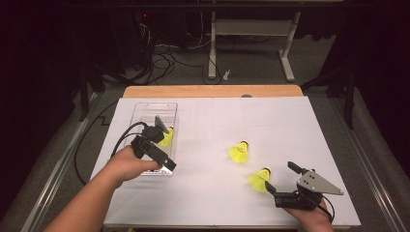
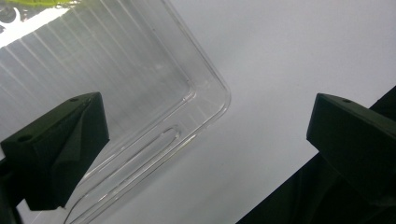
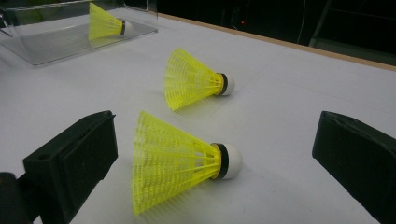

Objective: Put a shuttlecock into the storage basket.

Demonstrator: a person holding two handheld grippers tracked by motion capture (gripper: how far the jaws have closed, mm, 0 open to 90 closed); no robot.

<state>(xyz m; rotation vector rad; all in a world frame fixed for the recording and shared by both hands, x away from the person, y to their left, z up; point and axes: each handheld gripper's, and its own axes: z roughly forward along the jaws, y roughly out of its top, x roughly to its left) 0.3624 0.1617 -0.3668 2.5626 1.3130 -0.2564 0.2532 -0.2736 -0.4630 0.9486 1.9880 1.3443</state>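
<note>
Three yellow shuttlecocks with white corks are in view. One (image 1: pixel 166 137) lies inside a clear plastic tray (image 1: pixel 145 113) at the left, also seen far off (image 3: pixel 106 22). My left gripper (image 1: pixel 164 162) hangs open over the tray's near right corner (image 2: pixel 205 88), with nothing between its jaws (image 2: pixel 205 119). A second shuttlecock (image 1: pixel 239 151) lies on its side mid-table (image 3: pixel 196 79). The third (image 1: pixel 259 180) lies just ahead of my right gripper (image 1: pixel 282 176). In the right gripper view that shuttlecock (image 3: pixel 182 163) lies between the wide-open jaws (image 3: pixel 217 128), untouched.
A white sheet (image 1: pixel 270 121) covers the wooden table. The sheet's near edge (image 2: pixel 289 186) runs close to the tray corner. Beyond the table stand a desk frame (image 1: pixel 251 43) and loose cables (image 1: pixel 164 58) on the floor.
</note>
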